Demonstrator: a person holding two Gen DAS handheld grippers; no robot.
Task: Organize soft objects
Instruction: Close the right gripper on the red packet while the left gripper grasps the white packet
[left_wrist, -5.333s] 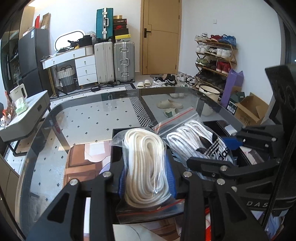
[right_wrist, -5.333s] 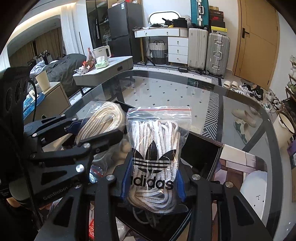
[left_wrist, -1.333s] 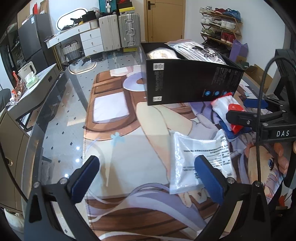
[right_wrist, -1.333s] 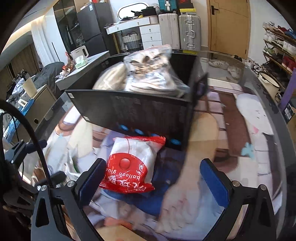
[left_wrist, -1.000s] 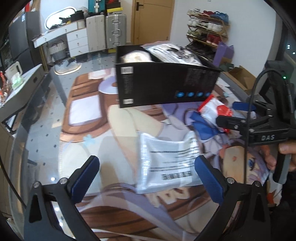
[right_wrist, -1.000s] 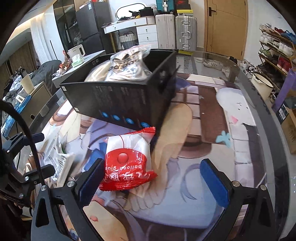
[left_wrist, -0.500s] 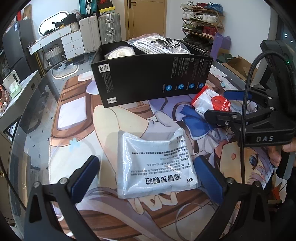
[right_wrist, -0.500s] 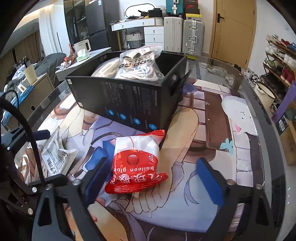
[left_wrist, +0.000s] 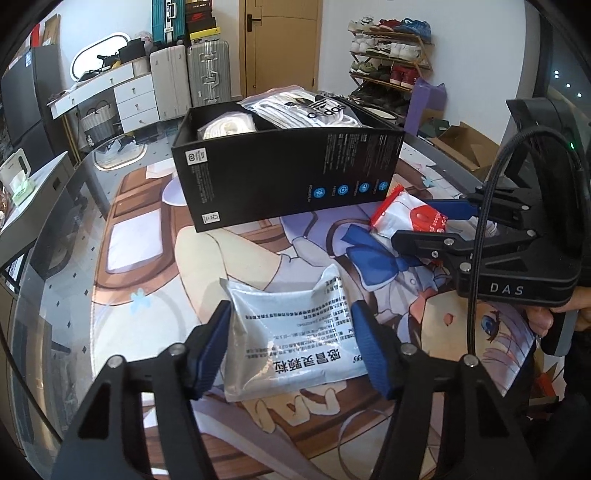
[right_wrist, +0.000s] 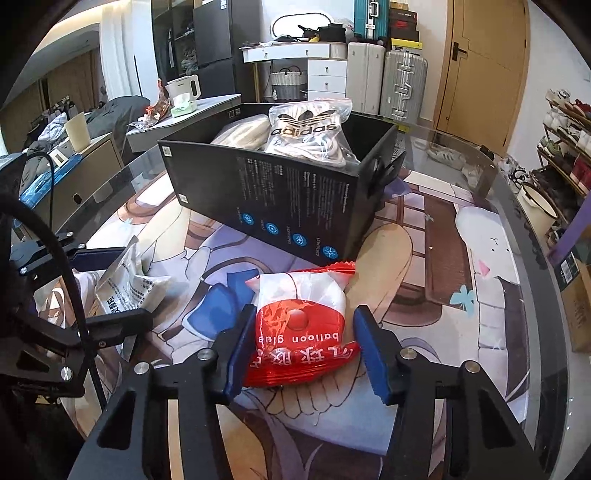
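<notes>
- Half a second before: both grippers wide, pads well clear of the packets. Now closing in, left gripper (left_wrist: 291, 347) about the pale blue-grey sachet (left_wrist: 295, 332), right gripper (right_wrist: 304, 345) about the red-and-white balloon-glue packet (right_wrist: 301, 328).
- Left pads (left_wrist: 212, 345) just beside the sachet's edges, the left one perhaps touching; no firm pinch visible, jaws half narrowed.
- Right pads (right_wrist: 240, 347): left one against the packet's side, right one a little apart; grip not yet complete.
- Meaning for the task, as judged: third and fourth soft items about to be lifted together, next stop probably the black box (right_wrist: 295, 206).
- Sachet: flat, glossy, printed with dark text, far corner curled up; lying near on the printed mat (left_wrist: 155, 266), left of the red packet.
- Red packet: puffy, crinkled seal at the far end, lying just near of the box's right corner.
- Box farther off, already holding two bagged rope bundles (right_wrist: 314, 129), upright and leaning.
</notes>
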